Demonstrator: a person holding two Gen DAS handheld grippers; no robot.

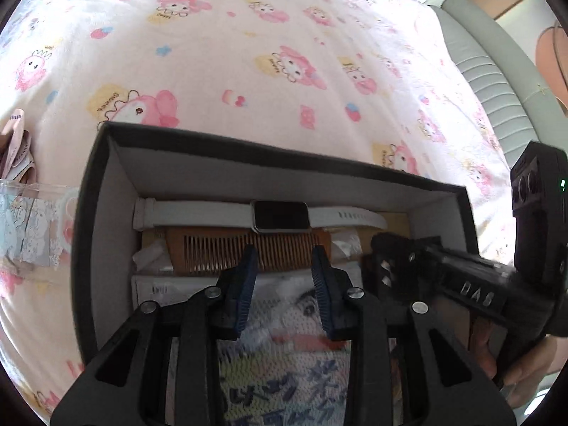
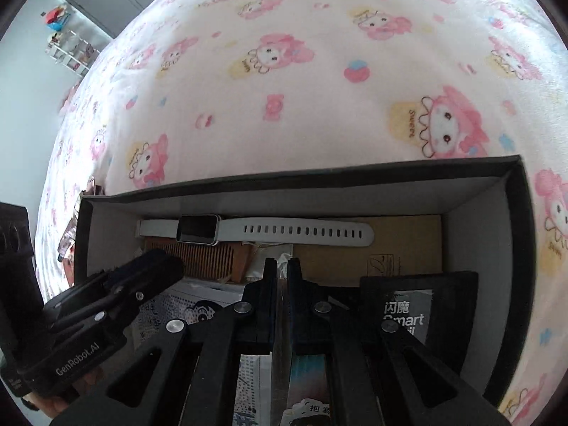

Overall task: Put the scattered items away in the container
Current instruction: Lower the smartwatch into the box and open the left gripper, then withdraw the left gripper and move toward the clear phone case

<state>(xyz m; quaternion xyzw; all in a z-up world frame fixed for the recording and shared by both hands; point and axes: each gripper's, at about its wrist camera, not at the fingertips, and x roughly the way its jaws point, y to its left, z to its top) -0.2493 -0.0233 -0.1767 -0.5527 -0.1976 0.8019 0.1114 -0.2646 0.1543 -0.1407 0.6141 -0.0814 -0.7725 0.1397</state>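
One box, one watch, one comb, two grippers.

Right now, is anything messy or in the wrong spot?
Mostly tidy. The watch and comb lie flat in the box. But a pinkish item and a packet remain outside on the blanket.

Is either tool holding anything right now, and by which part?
The left tool holds nothing. The right tool is shut on a thin clear packet, gripping its upper edge over the box.

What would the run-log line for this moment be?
box: holds white watch, wooden comb, packets | left tool: open, empty, over box | right tool: shut on thin flat item
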